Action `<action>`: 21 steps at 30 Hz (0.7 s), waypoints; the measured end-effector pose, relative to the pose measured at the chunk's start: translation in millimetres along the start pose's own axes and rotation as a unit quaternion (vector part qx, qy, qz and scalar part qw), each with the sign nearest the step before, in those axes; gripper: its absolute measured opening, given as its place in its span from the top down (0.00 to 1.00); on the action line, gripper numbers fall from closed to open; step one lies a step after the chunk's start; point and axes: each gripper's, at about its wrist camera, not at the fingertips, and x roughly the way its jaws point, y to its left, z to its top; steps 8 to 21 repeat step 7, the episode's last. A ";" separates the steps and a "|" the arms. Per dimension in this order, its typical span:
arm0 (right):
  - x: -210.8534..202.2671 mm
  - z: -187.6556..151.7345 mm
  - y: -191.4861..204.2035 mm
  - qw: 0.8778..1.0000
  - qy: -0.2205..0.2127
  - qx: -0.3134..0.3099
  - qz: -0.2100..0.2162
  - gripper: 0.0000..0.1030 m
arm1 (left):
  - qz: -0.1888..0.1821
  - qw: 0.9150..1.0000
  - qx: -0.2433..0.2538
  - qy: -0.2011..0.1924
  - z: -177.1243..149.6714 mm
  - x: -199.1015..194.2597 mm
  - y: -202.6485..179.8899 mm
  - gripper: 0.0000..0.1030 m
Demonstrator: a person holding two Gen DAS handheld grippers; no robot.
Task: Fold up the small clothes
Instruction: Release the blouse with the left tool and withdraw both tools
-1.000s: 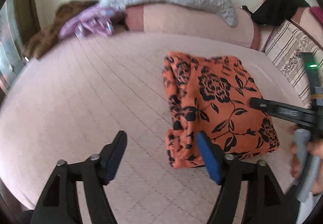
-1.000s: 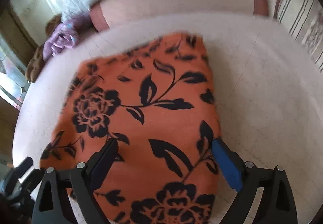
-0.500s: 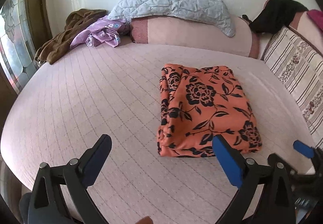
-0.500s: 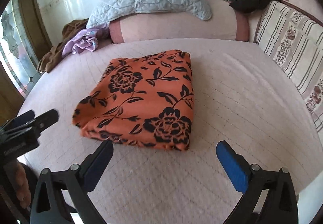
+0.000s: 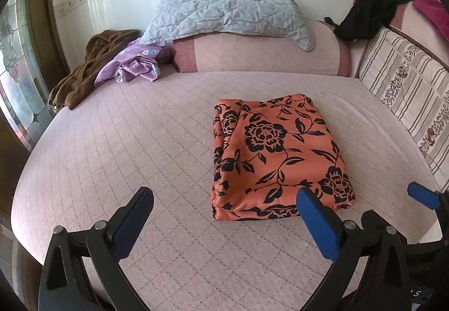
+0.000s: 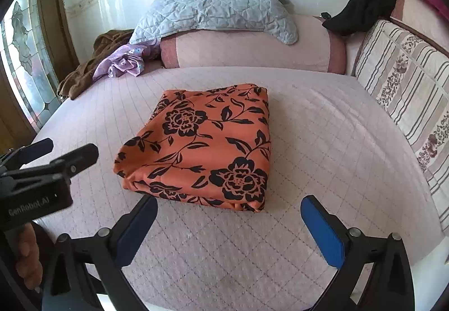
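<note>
Both claws stand apart and bare: left gripper [image 5: 224,222] wide over quilted pink bedcover [image 5: 118,148], right gripper [image 6: 228,227] equally wide, nothing between either pair of blue-padded fingers. Jaws of both have just been opening, left more than right, with no cloth caught in them. A second ago sat low and close over orange cloth with black rose print [image 5: 276,156], right claw straddling its near edge; now pulled back and lifted, whole bed in view.

Lies as a flat, squarish folded packet right of centre on the bedcover, layered fold edges showing along its left side, near corners slightly rounded. Well clear of both claws, just beyond their tips. Seen from the right wrist [image 6: 202,145], same packet, tidy, no loose tails.

Reads as a finished fold and a release: this garment looks done. Remaining candidates sit far left by the pink bolster cushion [image 5: 261,54]: crumpled lilac flowered garment [image 5: 132,67] beside heaped brown garment [image 5: 87,69]. Likely next, a reach across to that far-left pile. Grey quilted blanket [image 5: 230,12] drapes the bolster; black garment [image 5: 370,11] hangs at far right above striped cushion [image 5: 407,103].
</note>
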 end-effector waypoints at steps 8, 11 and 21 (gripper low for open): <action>4.3 9.1 1.9 1.000 -0.006 -0.004 0.000 0.00 | 0.002 1.000 0.003 -0.003 3.6 2.5 -2.4 0.02; 4.3 9.1 1.9 1.000 -0.006 -0.004 0.000 0.00 | 0.002 1.000 0.003 -0.003 3.6 2.5 -2.4 0.02; 4.3 9.1 1.9 1.000 -0.006 -0.004 0.000 0.00 | 0.002 1.000 0.003 -0.003 3.6 2.5 -2.4 0.02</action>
